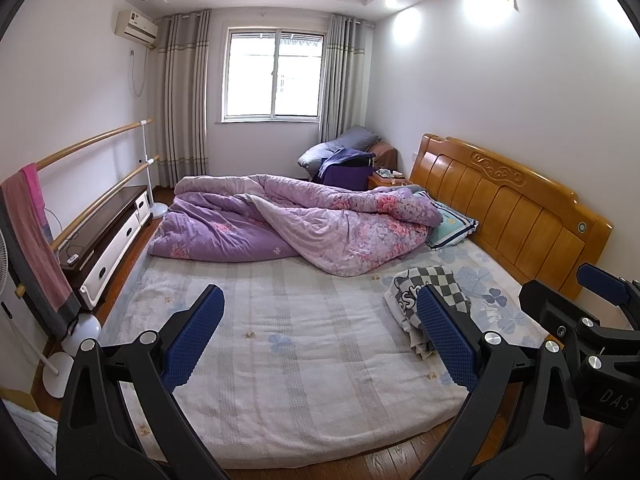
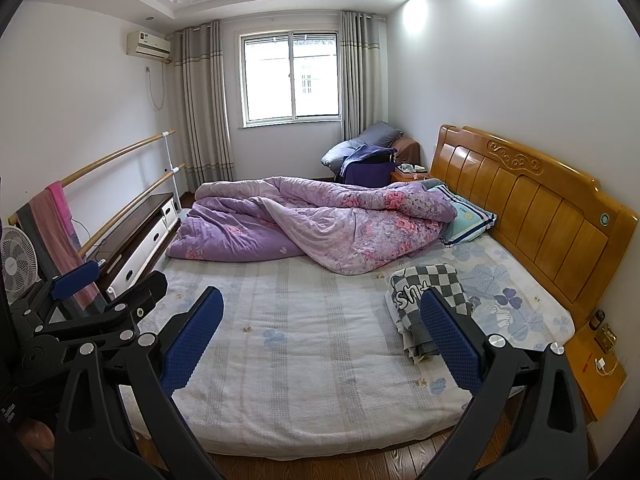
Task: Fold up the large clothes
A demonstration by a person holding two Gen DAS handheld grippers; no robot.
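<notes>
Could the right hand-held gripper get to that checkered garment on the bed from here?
Probably yes. The right hand-held gripper is open and holds nothing, and only bare sheet lies between it and the checkered garment. The purple quilt sits farther back, apart from the garment.

We held our left gripper (image 1: 320,336) level with its blue pads spread wide, our right gripper (image 2: 322,338) alongside it, likewise spread, both empty

You had a purple floral quilt (image 1: 296,220), a grey-white checked garment (image 2: 432,284) — pale striped sheet (image 1: 300,340), blue-padded fingers (image 2: 452,344).
</notes>
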